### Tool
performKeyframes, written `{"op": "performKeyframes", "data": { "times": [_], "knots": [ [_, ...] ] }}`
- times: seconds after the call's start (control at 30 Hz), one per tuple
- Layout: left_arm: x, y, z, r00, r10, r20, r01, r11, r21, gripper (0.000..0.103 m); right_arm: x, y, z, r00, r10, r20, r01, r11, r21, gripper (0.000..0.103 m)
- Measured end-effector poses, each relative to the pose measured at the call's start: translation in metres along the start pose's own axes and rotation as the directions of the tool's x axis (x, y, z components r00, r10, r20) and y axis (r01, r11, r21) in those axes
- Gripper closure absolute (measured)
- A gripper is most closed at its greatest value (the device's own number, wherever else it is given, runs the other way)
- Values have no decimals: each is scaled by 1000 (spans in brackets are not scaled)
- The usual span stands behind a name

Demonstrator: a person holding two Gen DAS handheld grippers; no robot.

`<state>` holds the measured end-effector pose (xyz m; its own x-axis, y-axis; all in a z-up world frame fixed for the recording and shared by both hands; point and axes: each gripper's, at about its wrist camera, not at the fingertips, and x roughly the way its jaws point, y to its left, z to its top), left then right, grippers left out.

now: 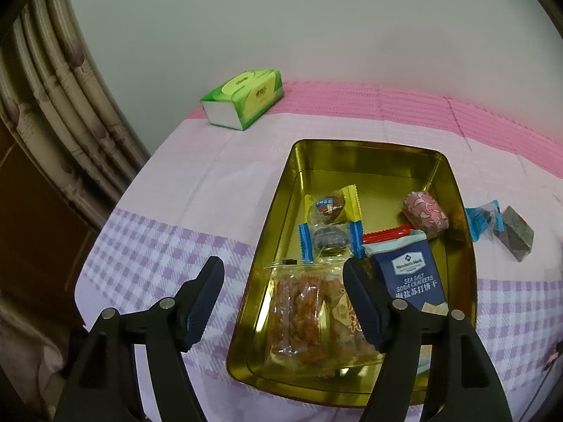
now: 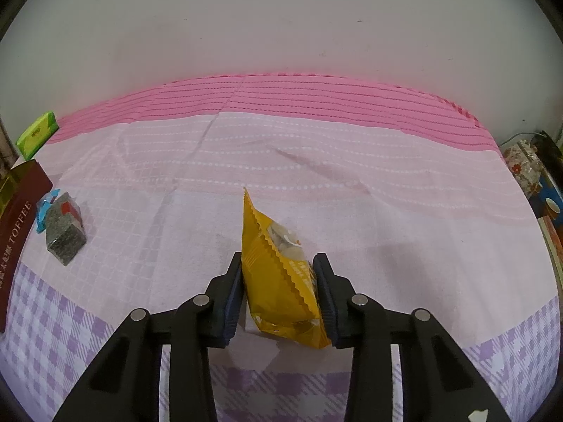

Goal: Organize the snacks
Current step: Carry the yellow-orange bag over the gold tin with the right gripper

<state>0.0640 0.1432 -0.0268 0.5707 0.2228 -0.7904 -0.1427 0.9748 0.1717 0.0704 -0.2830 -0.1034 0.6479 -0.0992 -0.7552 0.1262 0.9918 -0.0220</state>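
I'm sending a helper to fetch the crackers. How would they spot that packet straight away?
Find the gold tin on the checked cloth. Near its right wall lies the cracker packet, beside a clear bag of orange snacks. It is the only navy one, printed "Sea Salt Soda Crackers".

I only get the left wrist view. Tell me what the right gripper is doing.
Observer: The right gripper is shut on a yellow snack packet, held over the tablecloth.
Operator: Report what is left outside the tin on that side.
Observer: A grey wrapped block lies on the cloth beside a blue-ended wrapper, close to the tin.
Operator: Describe the tin's outside; I only see gold inside.
Observer: Its outer wall is dark red with the word TOFFEE printed on it.
Operator: Say what is past the table's right edge.
Observer: A floral patterned container sits there among other clutter I cannot identify.
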Motion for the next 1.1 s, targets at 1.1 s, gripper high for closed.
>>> {"op": "performKeyframes", "data": {
  "times": [1.1],
  "knots": [
    [10,66,10,987,158,1,-155,974,-163,17,-89,190,35,933,356,55,-338,916,-215,69]
  ]
}}
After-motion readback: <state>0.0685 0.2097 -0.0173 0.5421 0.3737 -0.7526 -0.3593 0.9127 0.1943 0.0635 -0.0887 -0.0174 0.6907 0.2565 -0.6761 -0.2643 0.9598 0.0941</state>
